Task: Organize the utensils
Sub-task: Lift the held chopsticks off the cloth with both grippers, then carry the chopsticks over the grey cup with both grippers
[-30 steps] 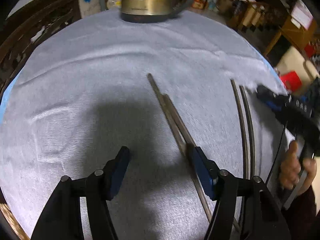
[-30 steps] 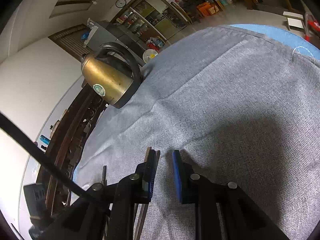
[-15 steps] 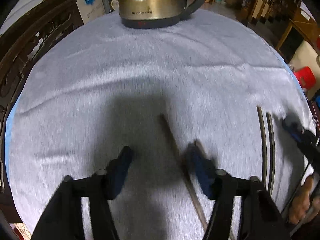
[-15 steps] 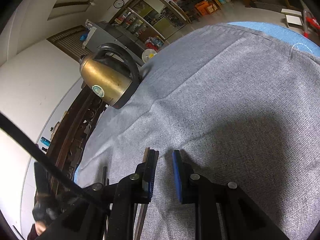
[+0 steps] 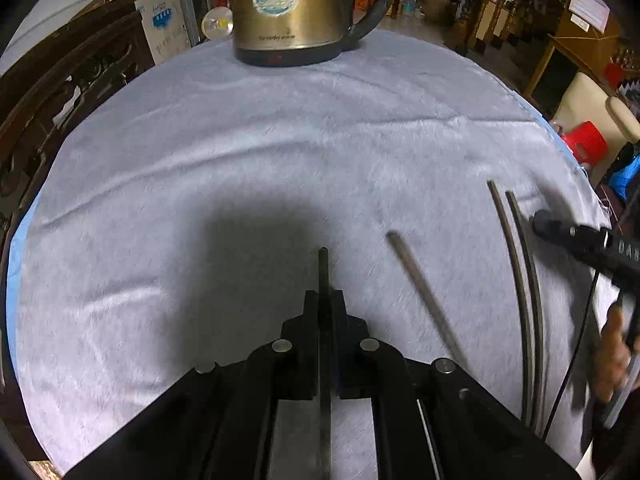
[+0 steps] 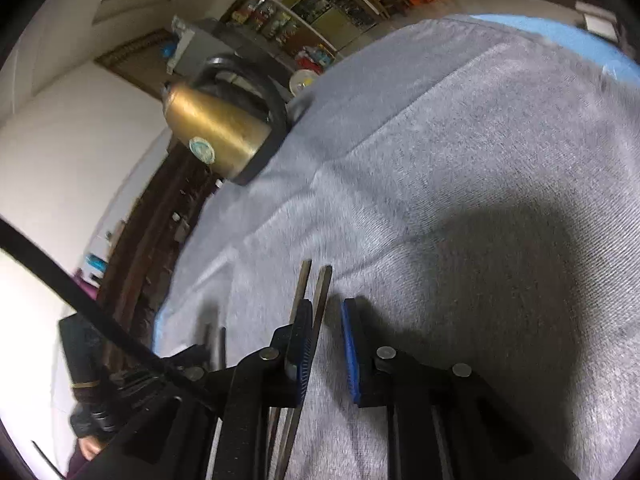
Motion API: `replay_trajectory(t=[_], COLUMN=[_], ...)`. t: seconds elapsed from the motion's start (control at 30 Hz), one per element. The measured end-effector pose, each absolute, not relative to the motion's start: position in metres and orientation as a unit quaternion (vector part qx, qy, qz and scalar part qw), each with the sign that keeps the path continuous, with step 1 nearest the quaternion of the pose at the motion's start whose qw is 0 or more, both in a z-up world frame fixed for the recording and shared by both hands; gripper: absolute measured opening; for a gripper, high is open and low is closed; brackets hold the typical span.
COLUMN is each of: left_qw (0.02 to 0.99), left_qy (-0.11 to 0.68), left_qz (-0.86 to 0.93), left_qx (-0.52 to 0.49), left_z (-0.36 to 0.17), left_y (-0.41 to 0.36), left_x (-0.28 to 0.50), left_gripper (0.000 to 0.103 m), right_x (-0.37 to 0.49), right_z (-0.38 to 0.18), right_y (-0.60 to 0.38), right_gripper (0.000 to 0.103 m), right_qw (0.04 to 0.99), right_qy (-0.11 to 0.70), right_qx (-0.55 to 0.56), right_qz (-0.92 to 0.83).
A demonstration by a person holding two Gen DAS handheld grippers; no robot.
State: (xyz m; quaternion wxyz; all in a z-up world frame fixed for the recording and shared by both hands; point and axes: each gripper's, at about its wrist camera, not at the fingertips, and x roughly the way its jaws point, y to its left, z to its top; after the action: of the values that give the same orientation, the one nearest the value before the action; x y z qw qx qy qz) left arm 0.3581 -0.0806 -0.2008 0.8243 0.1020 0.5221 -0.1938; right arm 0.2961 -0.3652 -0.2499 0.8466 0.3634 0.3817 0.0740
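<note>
My left gripper (image 5: 323, 294) is shut on one dark chopstick (image 5: 323, 268), whose tip sticks out ahead of the fingers above the grey cloth. Its former partner chopstick (image 5: 424, 294) lies alone on the cloth just to the right. A second pair of chopsticks (image 5: 520, 280) lies side by side further right. In the right wrist view my right gripper (image 6: 326, 332) is open, with that pair of chopsticks (image 6: 316, 292) lying on the cloth by its left finger, not held.
A brass electric kettle (image 5: 296, 12) stands at the far edge of the round table covered by the grey cloth (image 5: 240, 152); it also shows in the right wrist view (image 6: 216, 128). Dark carved wooden chairs (image 5: 60, 80) stand at the left.
My left gripper has gone from open around the middle pair to shut on one chopstick and has lifted it away from its partner. The right gripper has barely moved.
</note>
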Motion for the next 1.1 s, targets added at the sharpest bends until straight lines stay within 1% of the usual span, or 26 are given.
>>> replay_trajectory(t=[0.07,0.2,0.23,0.27,0.33,0.37,0.43,0.5,0.57,0.6,0.63,0.67,0.7,0.77,0.87,0.97,1.1], left_qw=[0.817,0.801,0.796,0.793,0.791,0.789,0.784,0.78,0.778,0.779,0.782,0.784,0.787,0.791,0.812,0.836,0.878], left_qy=[0.532,0.553,0.56,0.565,0.568,0.57,0.575,0.58,0.585,0.585,0.58,0.576,0.572,0.568,0.543,0.512,0.449], left_qz=[-0.198,-0.212,-0.214,-0.216,-0.214,-0.213,-0.215,-0.21,-0.207,-0.206,-0.203,-0.198,-0.195,-0.196,-0.186,-0.181,-0.163], left_qx=[0.096,0.087,0.081,0.076,0.081,0.085,0.094,0.1,0.094,0.096,0.106,0.116,0.121,0.115,0.104,0.072,0.024], left_z=[-0.196,-0.198,-0.198,-0.197,-0.197,-0.197,-0.198,-0.198,-0.199,-0.198,-0.199,-0.199,-0.2,-0.2,-0.191,-0.169,-0.123], left_y=[-0.079,-0.077,-0.076,-0.077,-0.079,-0.08,-0.085,-0.089,-0.092,-0.093,-0.095,-0.097,-0.098,-0.097,-0.084,-0.064,-0.025], left_x=[0.345,0.357,0.361,0.365,0.37,0.371,0.375,0.378,0.382,0.383,0.383,0.382,0.382,0.379,0.368,0.352,0.323], left_gripper=[0.005,0.006,0.008,0.01,0.027,0.029,0.029,0.029,0.029,0.024,0.013,0.008,0.006,0.005,0.005,0.005,0.005], right_x=[0.302,0.319,0.322,0.327,0.338,0.343,0.352,0.362,0.368,0.371,0.374,0.375,0.375,0.372,0.355,0.324,0.275], right_z=[-0.242,-0.227,-0.224,-0.22,-0.215,-0.215,-0.22,-0.218,-0.218,-0.217,-0.217,-0.218,-0.218,-0.217,-0.214,-0.193,-0.161], right_y=[-0.36,-0.353,-0.351,-0.348,-0.342,-0.339,-0.331,-0.321,-0.313,-0.307,-0.301,-0.298,-0.295,-0.297,-0.313,-0.329,-0.349], right_gripper=[0.019,0.02,0.02,0.02,0.021,0.021,0.024,0.024,0.021,0.021,0.017,0.013,0.01,0.009,0.007,0.007,0.007], right_qw=[0.844,0.833,0.831,0.828,0.823,0.82,0.806,0.801,0.796,0.795,0.794,0.795,0.8,0.806,0.817,0.852,0.887], right_qy=[0.406,0.448,0.455,0.467,0.491,0.505,0.542,0.564,0.578,0.586,0.59,0.591,0.587,0.577,0.551,0.488,0.41], right_qx=[0.344,0.322,0.318,0.308,0.285,0.27,0.235,0.197,0.169,0.148,0.127,0.113,0.099,0.106,0.162,0.186,0.211], right_qz=[0.063,0.043,0.04,0.032,0.011,0.0,-0.019,-0.035,-0.054,-0.064,-0.069,-0.072,-0.078,-0.074,-0.054,-0.036,-0.027])
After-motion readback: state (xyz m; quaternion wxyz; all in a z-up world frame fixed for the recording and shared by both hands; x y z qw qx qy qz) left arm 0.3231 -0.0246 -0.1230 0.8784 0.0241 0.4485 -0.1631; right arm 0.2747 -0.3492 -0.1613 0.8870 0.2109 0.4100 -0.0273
